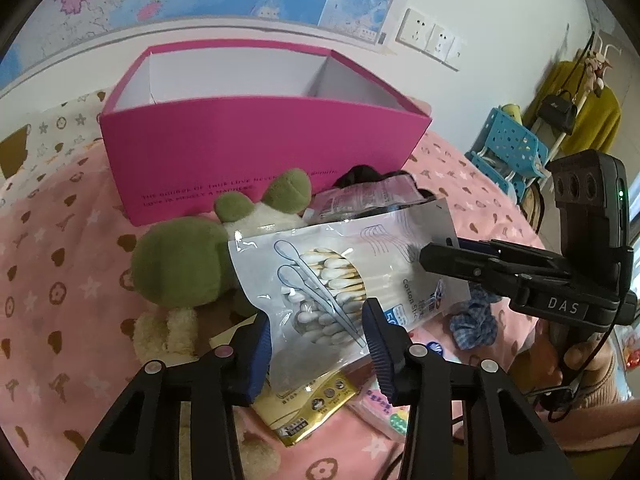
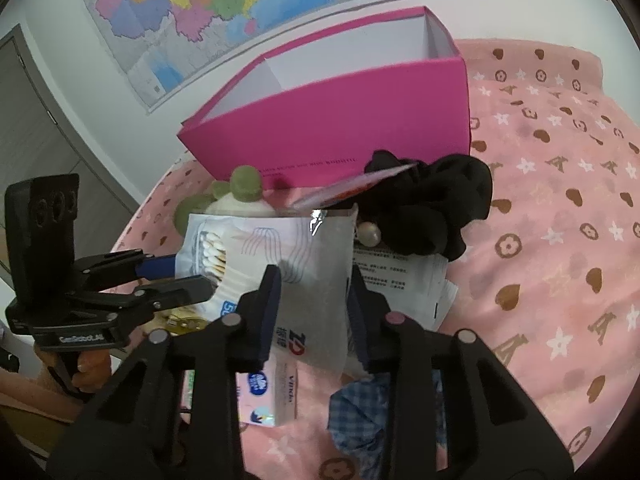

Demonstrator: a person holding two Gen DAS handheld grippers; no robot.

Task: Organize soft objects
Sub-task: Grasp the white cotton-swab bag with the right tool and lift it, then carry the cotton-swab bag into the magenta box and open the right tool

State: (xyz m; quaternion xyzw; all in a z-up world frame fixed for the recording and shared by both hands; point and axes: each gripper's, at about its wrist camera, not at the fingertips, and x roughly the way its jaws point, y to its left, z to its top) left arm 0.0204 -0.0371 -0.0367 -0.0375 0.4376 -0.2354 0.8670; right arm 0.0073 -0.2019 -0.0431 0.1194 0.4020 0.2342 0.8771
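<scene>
Cotton-swab bag [image 1: 332,280]: white, clear window, held above bedspread.
Plush [image 1: 180,264]: green, lying before pink box [image 1: 256,148].

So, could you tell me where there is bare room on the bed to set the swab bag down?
The pink blanket lies bare right of the black cloth and the pink box. It is crowded in front of the box: plush toy, packets and tissue pack overlap under the cotton swab bag.

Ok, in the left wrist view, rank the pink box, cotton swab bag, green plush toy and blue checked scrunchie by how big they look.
1. pink box
2. cotton swab bag, though nearness to the camera inflates it
3. green plush toy, partly hidden behind the bag
4. blue checked scrunchie
</scene>
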